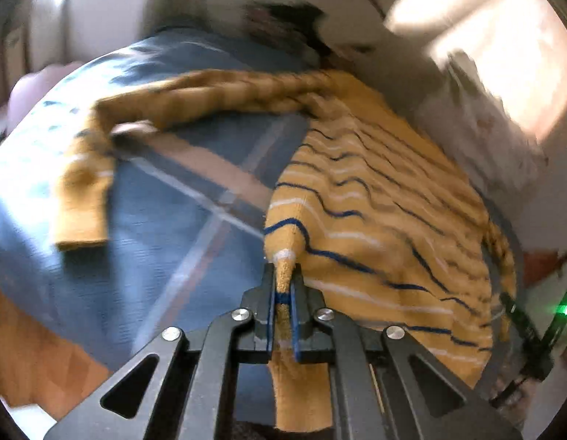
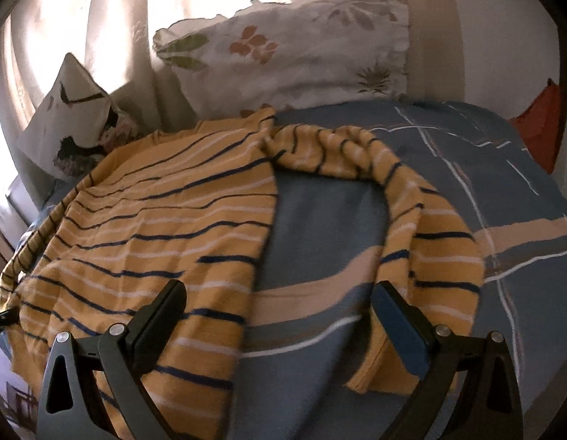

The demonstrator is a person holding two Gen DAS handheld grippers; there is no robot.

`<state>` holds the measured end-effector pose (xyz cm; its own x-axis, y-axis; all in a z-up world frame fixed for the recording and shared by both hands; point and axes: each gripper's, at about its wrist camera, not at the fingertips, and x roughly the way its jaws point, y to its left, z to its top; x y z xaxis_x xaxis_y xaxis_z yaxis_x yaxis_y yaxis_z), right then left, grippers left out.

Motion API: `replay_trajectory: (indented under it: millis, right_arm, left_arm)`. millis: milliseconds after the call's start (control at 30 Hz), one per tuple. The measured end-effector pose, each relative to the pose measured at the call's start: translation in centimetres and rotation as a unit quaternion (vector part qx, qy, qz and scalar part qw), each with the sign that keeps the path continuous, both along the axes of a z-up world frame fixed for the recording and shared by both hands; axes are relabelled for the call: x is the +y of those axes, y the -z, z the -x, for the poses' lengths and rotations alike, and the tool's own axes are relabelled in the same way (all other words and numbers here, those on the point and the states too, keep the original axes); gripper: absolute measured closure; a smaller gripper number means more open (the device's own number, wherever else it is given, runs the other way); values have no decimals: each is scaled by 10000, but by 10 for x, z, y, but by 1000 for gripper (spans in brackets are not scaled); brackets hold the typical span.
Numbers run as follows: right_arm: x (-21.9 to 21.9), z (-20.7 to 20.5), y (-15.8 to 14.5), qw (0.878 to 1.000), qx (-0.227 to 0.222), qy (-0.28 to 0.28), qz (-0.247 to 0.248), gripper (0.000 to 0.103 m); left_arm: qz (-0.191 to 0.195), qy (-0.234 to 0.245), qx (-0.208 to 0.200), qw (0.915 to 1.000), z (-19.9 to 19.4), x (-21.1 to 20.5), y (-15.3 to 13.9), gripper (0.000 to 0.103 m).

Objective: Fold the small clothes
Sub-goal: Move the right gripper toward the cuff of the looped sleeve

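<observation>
A yellow sweater with navy and white stripes (image 1: 386, 216) lies on a blue patterned bedspread (image 1: 155, 212). My left gripper (image 1: 284, 275) is shut on the sweater's lower side edge, and the pinched fabric rises in a ridge between the fingers. One long sleeve (image 1: 210, 95) stretches out to the left, its cuff hanging down. In the right wrist view the sweater's body (image 2: 155, 227) lies on the left and a sleeve (image 2: 422, 234) curves down on the right. My right gripper (image 2: 279, 293) is open and empty above the bedspread (image 2: 320, 220) between body and sleeve.
A floral pillow (image 2: 294, 47) and a smaller printed cushion (image 2: 74, 117) lean against the curtain at the head of the bed. A red item (image 2: 540, 124) sits at the right edge. Wooden floor (image 1: 37, 359) shows beyond the bed's edge.
</observation>
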<state>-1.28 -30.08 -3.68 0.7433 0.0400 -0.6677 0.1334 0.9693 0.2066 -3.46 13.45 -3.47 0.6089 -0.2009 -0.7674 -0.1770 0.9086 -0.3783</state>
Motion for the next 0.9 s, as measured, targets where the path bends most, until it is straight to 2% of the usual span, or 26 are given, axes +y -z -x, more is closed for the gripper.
replay_trajectory:
  millis: [100, 200, 333, 400, 433, 467, 500, 600, 733, 833, 900]
  right_arm:
    - [-3, -1, 1, 9996, 16, -149, -222, 0]
    - [-3, -8, -3, 9990, 88, -315, -301, 0]
    - [-20, -31, -33, 9994, 15, -329, -100, 0]
    - [-30, -52, -45, 9994, 66, -326, 49, 0]
    - [-35, -68, -51, 9994, 10, -289, 186, 0]
    - [-37, -82, -55, 9990, -25, -289, 327, 0]
    - [-38, -102, -58, 9980, -61, -322, 547, 0]
    - [-42, -159, -56, 9961, 22, -449, 762, 2]
    - [-42, -233, -35, 9951, 427, -685, 568, 12]
    - [-43, -276, -15, 9913, 727, -625, 900, 13]
    - [-47, -296, -2, 9905, 952, -850, 503, 12]
  left_arm:
    - [168, -183, 93, 9996, 7, 16, 8, 97]
    - [216, 95, 95, 9997, 5, 9, 12, 96]
    - [131, 343, -457, 9983, 13, 10, -15, 96]
    - [211, 429, -803, 9956, 20, 13, -31, 88]
    - [252, 441, -923, 9944, 21, 14, -37, 82]
    - [279, 437, -1042, 9932, 21, 13, -44, 70]
    - [298, 442, -1111, 9924, 18, 10, -48, 63]
    - [351, 691, -1096, 9910, 3, -14, -49, 62]
    - [343, 1039, -866, 9902, -18, -49, -40, 61]
    - [362, 1197, -707, 9896, -34, -70, -32, 61]
    - [362, 1279, -641, 9891, -45, -81, -29, 61]
